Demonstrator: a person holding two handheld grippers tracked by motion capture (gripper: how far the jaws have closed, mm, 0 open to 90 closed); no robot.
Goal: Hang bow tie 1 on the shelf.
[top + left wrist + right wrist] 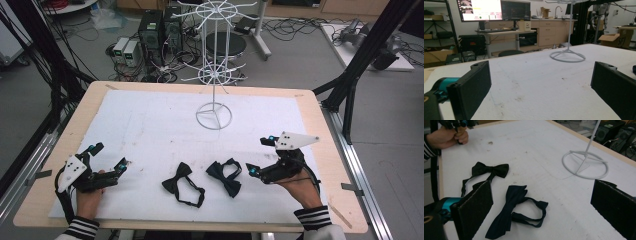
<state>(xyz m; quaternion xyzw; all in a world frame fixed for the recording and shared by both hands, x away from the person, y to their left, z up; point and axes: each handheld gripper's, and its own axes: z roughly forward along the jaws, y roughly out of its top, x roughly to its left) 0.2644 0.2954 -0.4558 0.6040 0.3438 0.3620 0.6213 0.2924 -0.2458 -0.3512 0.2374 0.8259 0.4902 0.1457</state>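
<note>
Two black bow ties lie on the white board (150,125) near its front edge: the left bow tie (180,182) (491,169) and the right bow tie (225,176) (507,213), each with its strap loosely looped. A white wire rack (214,75) stands at the back centre on a ring base (567,56) (585,165). My left gripper (109,156) (541,67) rests open at the front left, with bare board between its jaws. My right gripper (261,155) (543,185) is open just right of the right bow tie, apart from it.
The board lies on a wooden table (320,145) with black frame posts (350,85) at the right. Computers and cables (150,35) crowd the floor behind. The person's other hand (446,136) holds the left gripper at the far side in the right gripper view.
</note>
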